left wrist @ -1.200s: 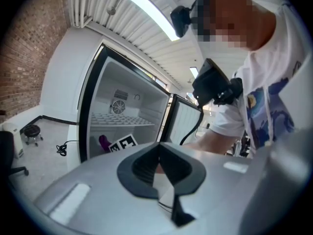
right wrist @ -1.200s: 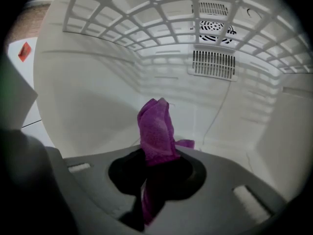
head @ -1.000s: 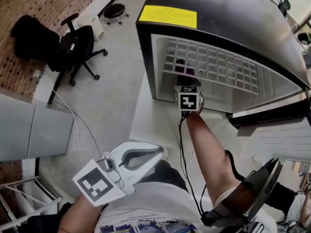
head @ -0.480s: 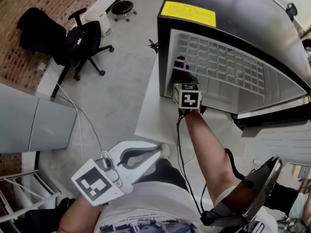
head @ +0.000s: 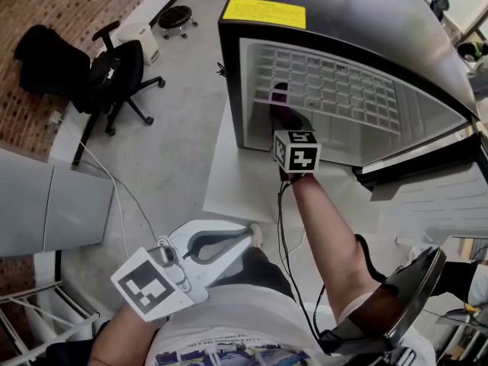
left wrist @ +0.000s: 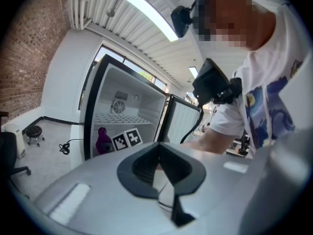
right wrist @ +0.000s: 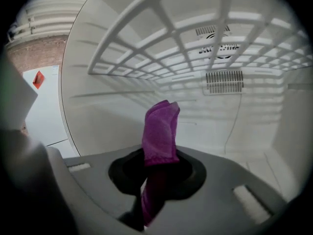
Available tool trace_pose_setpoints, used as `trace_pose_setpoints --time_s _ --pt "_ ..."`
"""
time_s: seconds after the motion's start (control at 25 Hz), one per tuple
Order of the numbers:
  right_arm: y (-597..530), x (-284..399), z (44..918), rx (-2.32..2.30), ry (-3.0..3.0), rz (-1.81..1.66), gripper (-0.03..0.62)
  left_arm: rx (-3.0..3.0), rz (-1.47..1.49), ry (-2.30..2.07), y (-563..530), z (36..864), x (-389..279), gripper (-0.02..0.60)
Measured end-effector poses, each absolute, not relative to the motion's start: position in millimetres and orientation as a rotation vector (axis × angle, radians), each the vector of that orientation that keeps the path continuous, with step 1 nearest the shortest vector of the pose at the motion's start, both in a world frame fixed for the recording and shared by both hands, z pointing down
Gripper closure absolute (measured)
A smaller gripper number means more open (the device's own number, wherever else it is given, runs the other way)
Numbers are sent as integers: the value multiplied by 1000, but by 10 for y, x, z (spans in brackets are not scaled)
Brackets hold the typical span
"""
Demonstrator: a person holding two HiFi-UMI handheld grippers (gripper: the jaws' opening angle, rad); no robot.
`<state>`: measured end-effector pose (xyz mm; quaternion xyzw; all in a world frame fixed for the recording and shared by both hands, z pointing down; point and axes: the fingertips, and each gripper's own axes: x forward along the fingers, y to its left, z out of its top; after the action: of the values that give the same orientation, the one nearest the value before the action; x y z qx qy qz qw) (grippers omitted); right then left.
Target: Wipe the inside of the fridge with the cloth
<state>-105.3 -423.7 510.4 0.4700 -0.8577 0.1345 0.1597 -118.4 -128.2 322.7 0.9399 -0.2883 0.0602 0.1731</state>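
The black fridge (head: 229, 75) stands open, with a white inside and a white wire shelf (head: 335, 90). My right gripper (head: 284, 122) reaches into its lower left part, under the shelf, and is shut on a purple cloth (head: 280, 107). In the right gripper view the cloth (right wrist: 160, 131) sticks up out of the closed jaws of that gripper (right wrist: 159, 156), near the white left wall and below the shelf (right wrist: 195, 48). My left gripper (head: 252, 236) is held low near my body, shut and empty. Its own view shows the left gripper (left wrist: 159, 156) pointing at the fridge (left wrist: 93, 106) and the cloth (left wrist: 102, 140).
The fridge door (head: 427, 204) hangs open at the right. A white mat (head: 236, 181) lies under the fridge front. On the floor to the left are a black office chair (head: 114, 71), a stool (head: 175, 15), a white box (head: 141, 40), a cable (head: 122, 197) and a grey cabinet (head: 53, 204).
The head view has swung a little from side to side. My right gripper stays in the fridge's lower left part with the cloth; the left gripper has hardly moved.
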Motion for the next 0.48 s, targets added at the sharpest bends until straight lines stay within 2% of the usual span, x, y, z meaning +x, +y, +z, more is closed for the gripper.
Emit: trace_pose_setpoints --time_s 0.48 --pt "-4181 519 4945 1681 -2203 293 540 2757 180 -549 -1237 3215 -639 575"
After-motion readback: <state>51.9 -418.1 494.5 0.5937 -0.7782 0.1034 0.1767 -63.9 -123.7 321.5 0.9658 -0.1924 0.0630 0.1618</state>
